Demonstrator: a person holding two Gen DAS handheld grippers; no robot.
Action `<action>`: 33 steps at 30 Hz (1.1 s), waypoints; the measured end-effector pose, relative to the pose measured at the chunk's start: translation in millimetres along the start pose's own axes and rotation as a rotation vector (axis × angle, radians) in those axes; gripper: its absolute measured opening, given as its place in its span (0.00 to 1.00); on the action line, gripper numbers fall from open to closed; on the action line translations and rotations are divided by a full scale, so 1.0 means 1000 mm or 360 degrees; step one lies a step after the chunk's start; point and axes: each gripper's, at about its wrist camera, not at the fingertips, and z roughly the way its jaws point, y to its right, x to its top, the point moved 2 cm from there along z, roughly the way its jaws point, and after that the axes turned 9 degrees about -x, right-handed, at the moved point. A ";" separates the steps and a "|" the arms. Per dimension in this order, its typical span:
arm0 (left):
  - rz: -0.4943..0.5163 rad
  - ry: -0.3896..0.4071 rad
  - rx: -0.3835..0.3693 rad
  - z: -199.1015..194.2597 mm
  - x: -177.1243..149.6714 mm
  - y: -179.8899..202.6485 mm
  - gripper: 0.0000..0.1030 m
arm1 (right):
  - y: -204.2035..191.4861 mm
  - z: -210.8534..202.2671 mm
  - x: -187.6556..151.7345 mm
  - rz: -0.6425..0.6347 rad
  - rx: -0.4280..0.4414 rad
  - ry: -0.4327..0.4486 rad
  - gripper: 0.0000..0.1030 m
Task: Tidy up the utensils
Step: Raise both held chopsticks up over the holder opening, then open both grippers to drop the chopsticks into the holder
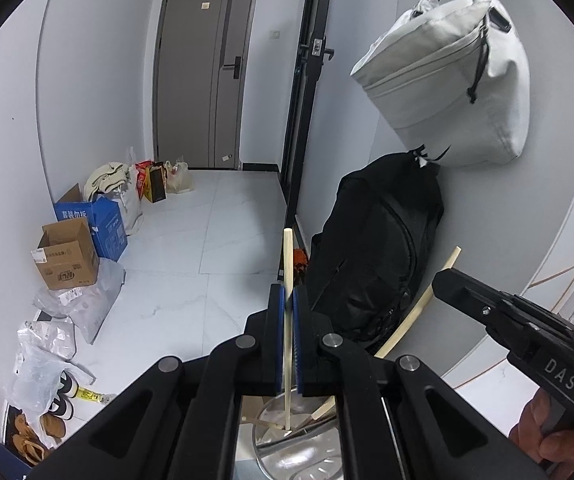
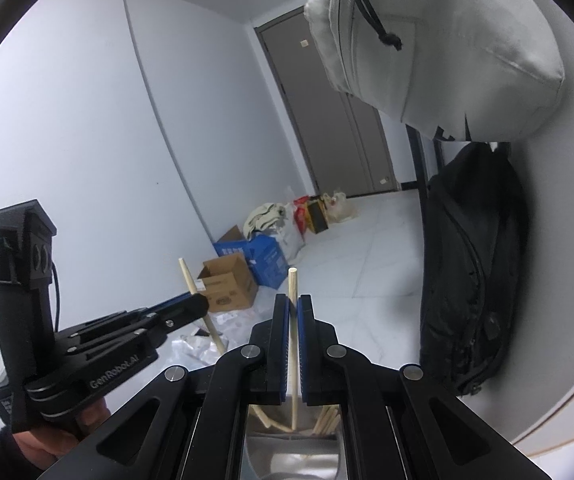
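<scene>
My left gripper (image 1: 288, 300) is shut on a pale wooden chopstick (image 1: 287, 256) that stands nearly upright, its lower end inside a shiny metal holder (image 1: 271, 452) below the jaws. My right gripper (image 2: 293, 312) is shut on a second wooden chopstick (image 2: 293, 280), also upright, over the same metal holder (image 2: 287, 456), which has several more chopsticks (image 2: 327, 420) leaning in it. The right gripper also shows in the left wrist view (image 1: 445, 278), gripping its chopstick (image 1: 447, 264). The left gripper shows in the right wrist view (image 2: 201, 302) on its chopstick (image 2: 187, 272).
A black backpack (image 1: 379, 248) leans on the wall at the right, under a hanging grey bag (image 1: 455, 80). Cardboard boxes (image 1: 67, 256), plastic bags and shoes (image 1: 59, 400) line the left wall. A grey door (image 1: 203, 72) stands at the far end of the white tiled floor.
</scene>
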 end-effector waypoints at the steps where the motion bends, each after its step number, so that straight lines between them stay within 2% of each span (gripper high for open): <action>1: -0.0001 -0.0002 0.0001 0.002 0.001 0.000 0.00 | 0.000 0.002 0.000 -0.0001 -0.0003 -0.0002 0.03; 16: -0.0020 -0.0041 -0.0065 0.026 -0.008 -0.006 0.00 | -0.001 0.032 -0.016 -0.0070 -0.0007 -0.0067 0.03; 27: 0.0092 -0.0142 -0.0230 0.038 -0.025 0.002 0.00 | 0.010 0.051 -0.045 -0.0022 0.0072 -0.0204 0.06; 30: 0.0098 -0.0166 -0.0252 0.040 -0.028 0.001 0.00 | 0.011 0.054 -0.051 -0.0018 0.0093 -0.0245 0.06; 33: 0.0037 -0.0206 -0.0294 0.040 -0.029 -0.004 0.00 | 0.016 0.053 -0.057 0.0003 0.0085 -0.0266 0.06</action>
